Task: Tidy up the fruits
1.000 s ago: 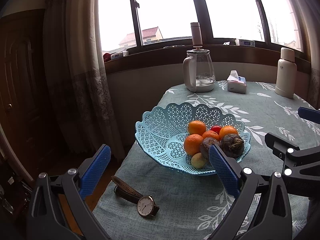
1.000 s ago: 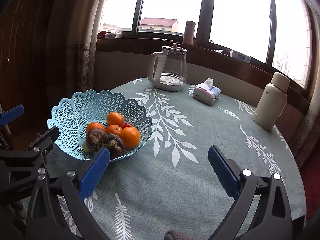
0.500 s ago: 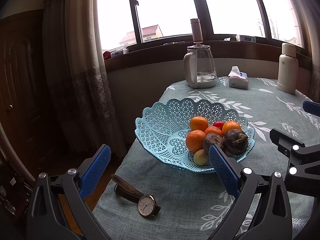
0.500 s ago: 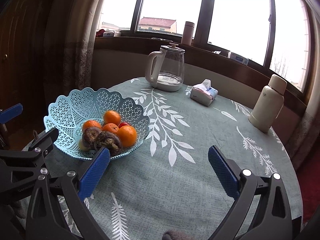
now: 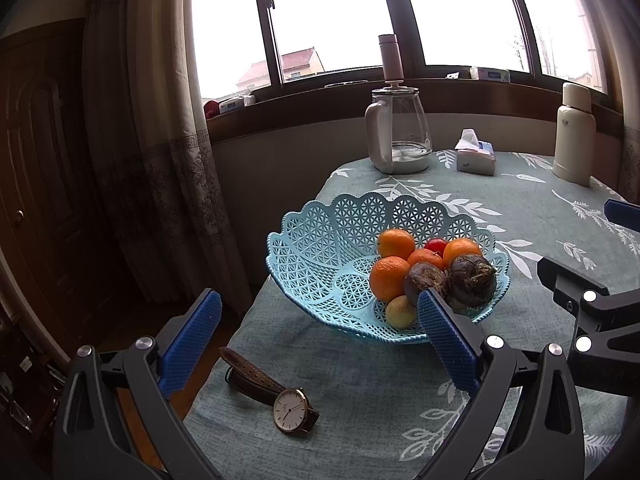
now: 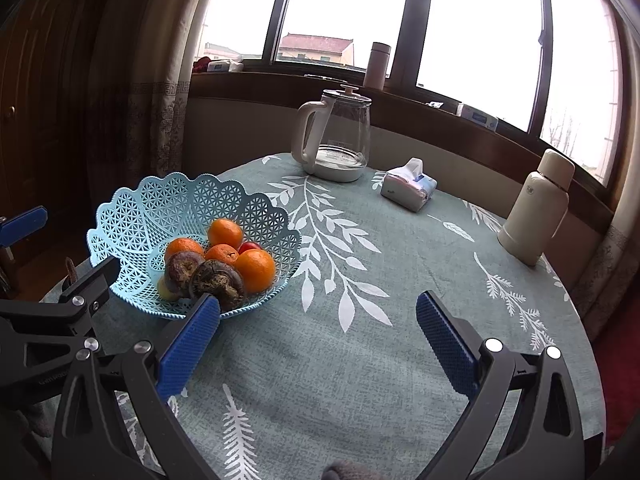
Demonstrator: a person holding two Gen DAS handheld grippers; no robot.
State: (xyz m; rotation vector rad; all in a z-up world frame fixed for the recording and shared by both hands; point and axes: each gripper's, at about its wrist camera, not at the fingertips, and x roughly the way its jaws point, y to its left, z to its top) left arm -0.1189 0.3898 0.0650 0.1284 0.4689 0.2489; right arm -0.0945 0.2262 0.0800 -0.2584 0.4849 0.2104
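A light blue lattice basket [image 5: 320,248] [image 6: 132,216] stands near the left edge of a round table. It holds several oranges [image 5: 389,278] [image 6: 255,270], two dark purple-brown fruits [image 5: 472,280] [image 6: 218,280], a small red fruit [image 5: 436,245] and a pale yellow one [image 5: 400,312]. My left gripper [image 5: 320,340] hovers open just in front of the basket, nothing between its blue pads. My right gripper [image 6: 318,340] is open over bare tablecloth to the basket's right, also holding nothing.
A wristwatch [image 5: 280,396] lies near the table's front left edge. A glass kettle [image 6: 336,136], a tissue pack [image 6: 408,188] and a white thermos [image 6: 536,208] stand at the back. Curtain and window behind. Green leaf-print tablecloth [image 6: 360,360] covers the table.
Both grippers have drawn back and risen slightly from the basket, so the table appears a little farther away. Both stay open and the fruit has not moved.
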